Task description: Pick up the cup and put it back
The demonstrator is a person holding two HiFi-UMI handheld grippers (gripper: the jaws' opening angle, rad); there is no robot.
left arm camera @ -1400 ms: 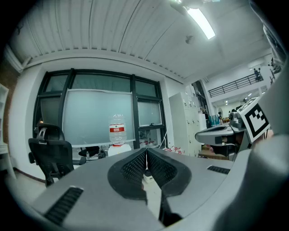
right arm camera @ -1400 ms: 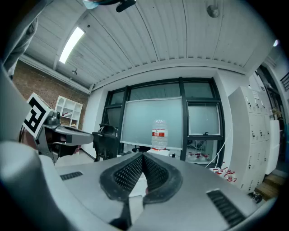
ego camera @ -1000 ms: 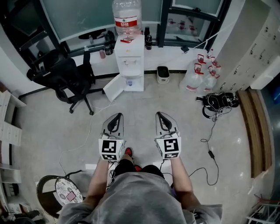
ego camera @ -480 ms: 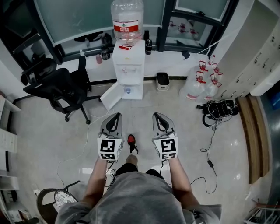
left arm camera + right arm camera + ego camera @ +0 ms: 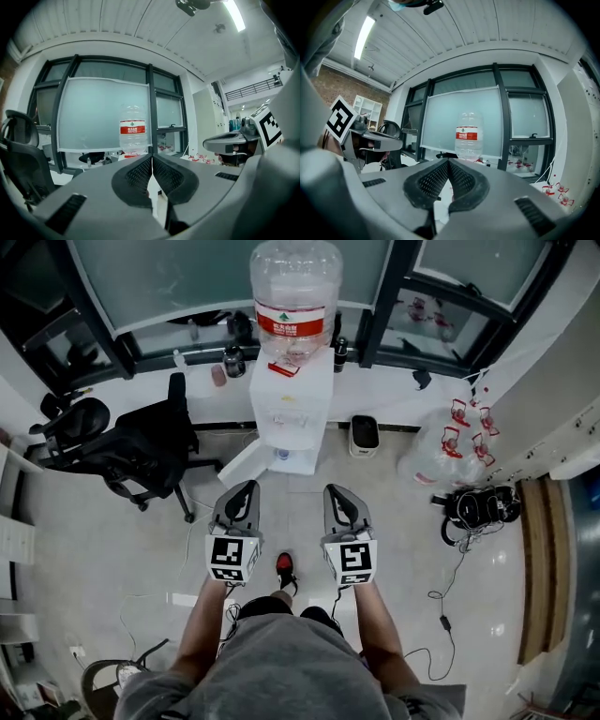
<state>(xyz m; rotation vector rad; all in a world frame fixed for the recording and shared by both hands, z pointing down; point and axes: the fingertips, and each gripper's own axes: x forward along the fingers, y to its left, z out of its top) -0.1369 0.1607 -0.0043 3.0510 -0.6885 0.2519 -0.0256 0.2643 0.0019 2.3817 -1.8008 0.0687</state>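
Note:
A white water dispenser (image 5: 291, 404) with a big clear bottle (image 5: 295, 292) stands by the window ahead. Its lower door (image 5: 246, 462) hangs open, and a small pale object (image 5: 282, 454) sits inside; I cannot tell if it is the cup. My left gripper (image 5: 246, 486) and right gripper (image 5: 335, 489) are held side by side over the floor, pointing at the dispenser and well short of it. Both are shut with nothing between their pads. The left gripper view shows the closed left gripper (image 5: 151, 157) below the bottle (image 5: 132, 129). The right gripper view shows the shut right gripper (image 5: 448, 161) under the bottle (image 5: 468, 136).
A black office chair (image 5: 141, 446) stands left of the dispenser. On the sill behind it are bottles and a small pink cup (image 5: 217, 374). A small white bin (image 5: 364, 435), several water jugs (image 5: 450, 442) and a black bundle with cables (image 5: 480, 507) lie to the right.
The person has walked forward, so the dispenser and window sit closer and larger in the head view. Both grippers kept their side-by-side pose and stayed shut.

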